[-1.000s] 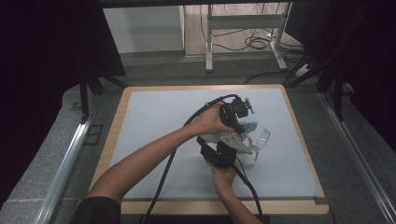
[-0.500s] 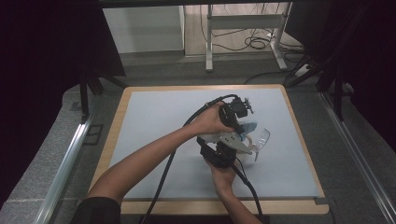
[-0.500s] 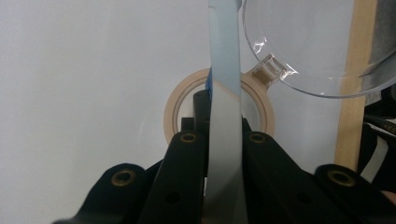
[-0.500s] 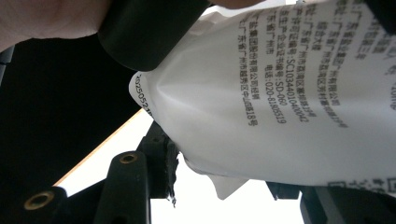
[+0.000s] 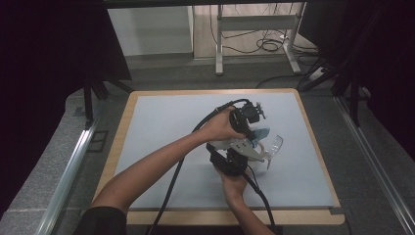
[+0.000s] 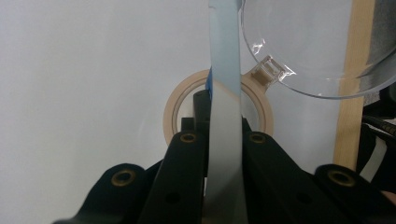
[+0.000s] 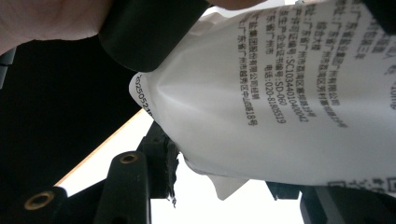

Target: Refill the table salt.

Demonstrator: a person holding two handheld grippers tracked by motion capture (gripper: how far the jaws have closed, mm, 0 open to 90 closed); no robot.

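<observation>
A white pouch with a blue end hangs above the mat between both hands. My left gripper comes down on it from above; in the left gripper view the jaws are shut on the pouch's thin edge. My right gripper reaches up from the near side. In the right gripper view the pouch's printed white side bulges between the jaws, which press on it from both sides. A clear round plastic container sits just right of the pouch.
A beige tape roll lies on the pale mat under the left gripper. The board's wooden border runs close by. Black cables trail from both grippers toward the near edge. Dark curtains and a metal frame stand beyond the table.
</observation>
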